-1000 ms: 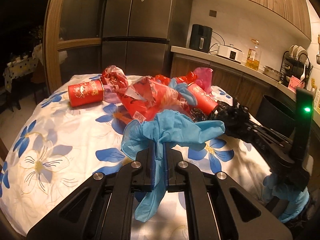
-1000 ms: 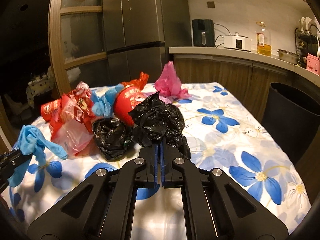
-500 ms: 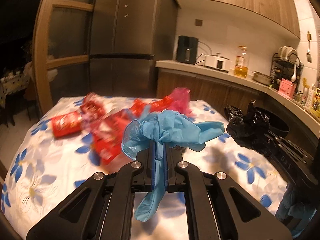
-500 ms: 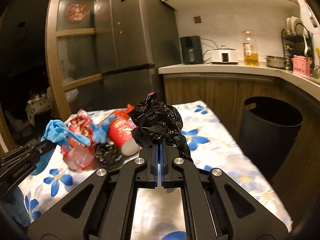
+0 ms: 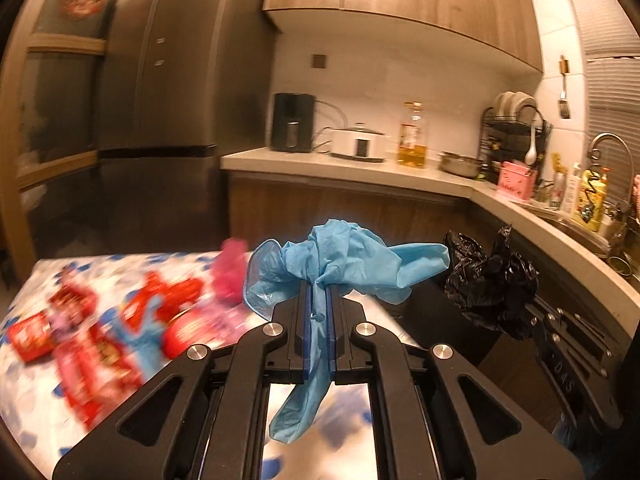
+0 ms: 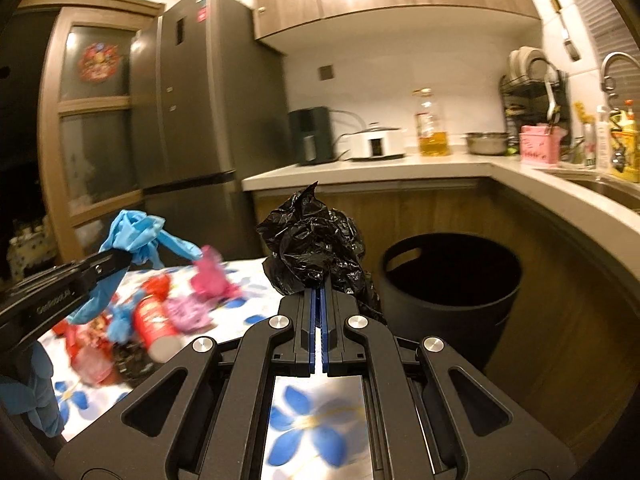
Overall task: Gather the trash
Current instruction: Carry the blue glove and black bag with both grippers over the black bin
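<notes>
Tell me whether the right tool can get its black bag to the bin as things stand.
Probably yes: the right tool holds the black bag clamped, and the bin, mouth open, stands ahead right with nothing between.

I am standing in a home kitchen at night, under warm light. A tall dark refrigerator fills the corner beside wood wall cabinets. Along the L-shaped countertop sit a black air fryer, a white slow cooker and a bottle of cooking oil. Further along the counter's right-hand run are a dish rack stacked with plates, a pink utensil holder and a sink faucet. A black bin stands on the floor by the base cabinets, next to a table with a blue-flowered tablecloth.
</notes>
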### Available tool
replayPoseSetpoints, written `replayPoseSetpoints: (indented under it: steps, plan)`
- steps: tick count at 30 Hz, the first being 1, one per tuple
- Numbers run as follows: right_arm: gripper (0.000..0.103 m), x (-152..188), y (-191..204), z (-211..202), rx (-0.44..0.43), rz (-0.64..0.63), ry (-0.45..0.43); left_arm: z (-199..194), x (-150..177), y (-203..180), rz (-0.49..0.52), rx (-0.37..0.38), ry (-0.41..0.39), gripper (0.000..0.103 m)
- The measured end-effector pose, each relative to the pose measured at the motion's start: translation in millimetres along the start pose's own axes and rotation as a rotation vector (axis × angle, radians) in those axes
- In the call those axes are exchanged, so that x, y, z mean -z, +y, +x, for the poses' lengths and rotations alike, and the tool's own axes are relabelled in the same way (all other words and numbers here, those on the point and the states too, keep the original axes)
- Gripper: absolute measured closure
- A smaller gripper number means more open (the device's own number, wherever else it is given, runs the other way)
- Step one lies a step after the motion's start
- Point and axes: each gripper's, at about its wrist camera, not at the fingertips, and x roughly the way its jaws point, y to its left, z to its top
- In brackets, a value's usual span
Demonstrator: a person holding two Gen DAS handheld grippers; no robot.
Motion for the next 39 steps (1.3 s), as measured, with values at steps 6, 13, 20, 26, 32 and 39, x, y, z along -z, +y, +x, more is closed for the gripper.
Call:
replayPoseSetpoints:
  steps: [6,13,20,26,32,39]
  plan:
    - [0.101,-14.9,-38.0,10.8,0.093,0.018,-0.031,37.4,-19.6,-43.3,0.028,0.09,-0.018,0.097]
    - [0.101,-29.2,-88.6,27.8,0.169,0.057,-0.052,87.0,-30.3,-92.2,0.051,0.162,-0.007,0.097]
    - [0.101,-37.2,-123.7,50.6,0.202,0.08,-0.04,127.1,-29.8,-135.1,0.09,0.22,0.025,0.097]
    - [0.101,-40.7,-139.9,66.3,0.197,0.091,-0.025,149.7,-28.6,-152.8,0.104,0.253,0.038,0.097]
    - [0.101,-40.6,-155.5,80.7,0.192,0.111,-0.006,170.5,-26.3,-163.3,0.105,0.268,0.067,0.096]
    - [0.1,-40.1,-161.8,89.9,0.184,0.118,-0.002,181.7,-23.5,-166.9,0.105,0.278,0.082,0.096]
